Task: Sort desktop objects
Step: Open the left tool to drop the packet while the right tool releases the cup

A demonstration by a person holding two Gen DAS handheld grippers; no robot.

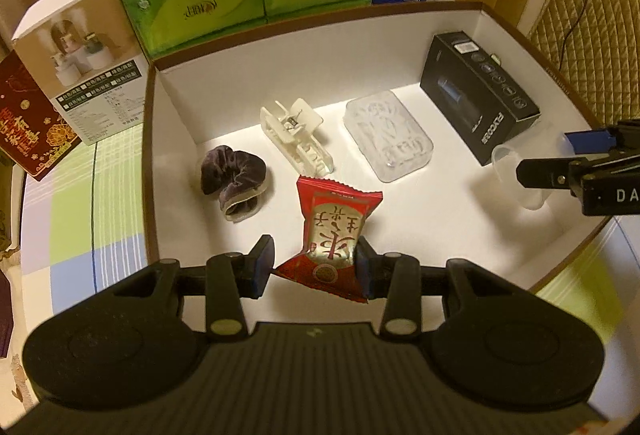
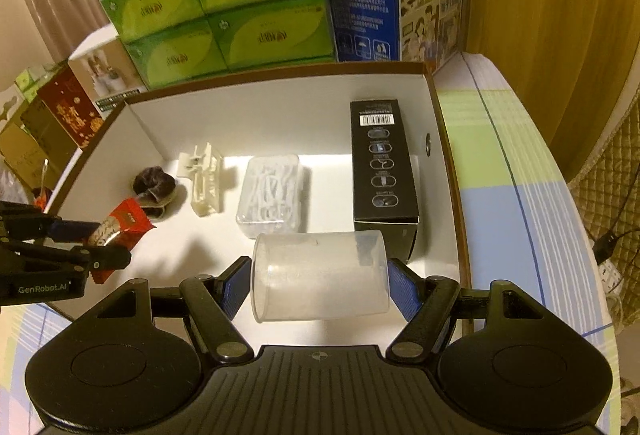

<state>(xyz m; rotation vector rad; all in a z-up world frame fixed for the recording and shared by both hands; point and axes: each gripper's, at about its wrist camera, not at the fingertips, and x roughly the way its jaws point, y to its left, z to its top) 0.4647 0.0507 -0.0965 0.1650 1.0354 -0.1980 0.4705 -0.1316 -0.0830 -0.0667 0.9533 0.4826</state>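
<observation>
Warm, dim yellowish room light is tinting both views. A bright band is glaring on the tray [image 1: 460, 219] floor near its back wall, while the wall is lying in shade. Soft shadows are falling toward the camera. Fisheye lenses are bending the edges, corners are going black, and fine print is blurring slightly.

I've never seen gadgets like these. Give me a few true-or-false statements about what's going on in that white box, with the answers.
1. The left tool grips a red snack packet. True.
2. The right tool holds a black box. False: it holds a clear plastic cup; the black box lies in the white tray.
3. A dark scrunchie lies beside a white hair claw clip. True.
4. The green packs sit inside the tray. False: they are stacked behind it.
</observation>
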